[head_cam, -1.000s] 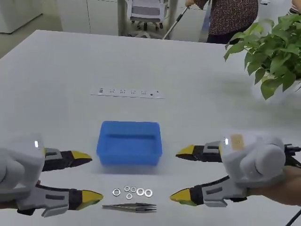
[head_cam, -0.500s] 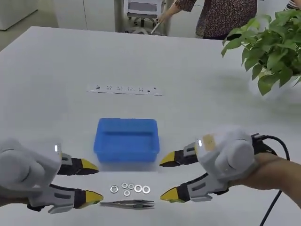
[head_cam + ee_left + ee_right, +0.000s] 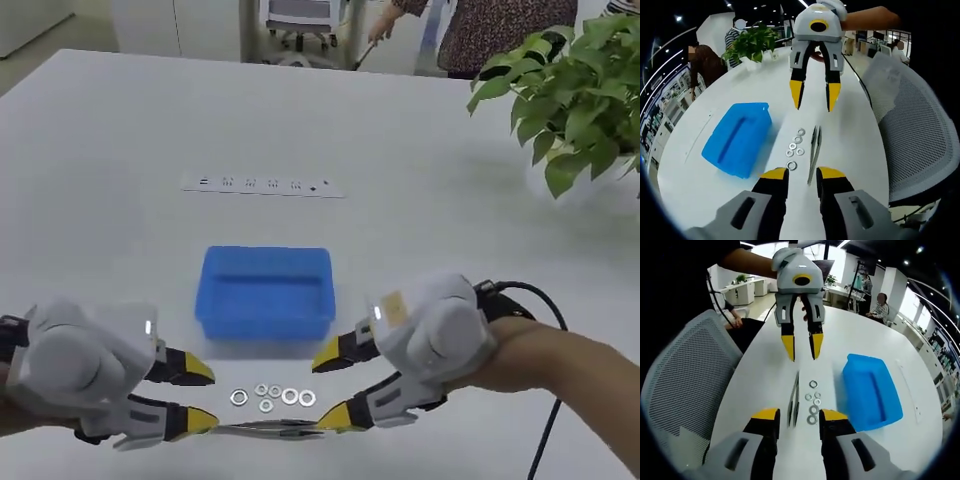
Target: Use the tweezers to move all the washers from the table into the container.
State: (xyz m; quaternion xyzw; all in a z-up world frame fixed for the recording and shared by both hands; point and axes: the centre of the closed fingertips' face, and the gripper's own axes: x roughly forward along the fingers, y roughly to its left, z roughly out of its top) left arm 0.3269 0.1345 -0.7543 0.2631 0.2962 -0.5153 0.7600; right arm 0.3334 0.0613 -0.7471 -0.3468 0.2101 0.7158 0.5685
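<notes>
Head view, left gripper (image 3: pixel 212 396) and right gripper (image 3: pixel 322 391) both gape wide, empty, flanking thin steel tweezers (image 3: pixel 270 428) at the table's (image 3: pixel 120 120) near edge, 6 shiny washers (image 3: pixel 272 397) just beyond, blue container (image 3: pixel 266 290) behind; left gripper view, prongs probably point away; right gripper view, straddle them squarely before pinching.

The person holds the left tongs (image 3: pixel 208 395) and the right tongs (image 3: pixel 324 392) low in front of the body. Their yellow tips point inward at each other, near but not touching. Both pairs of jaws are spread apart. The bare right forearm (image 3: pixel 565 355) reaches in from the lower right.
</notes>
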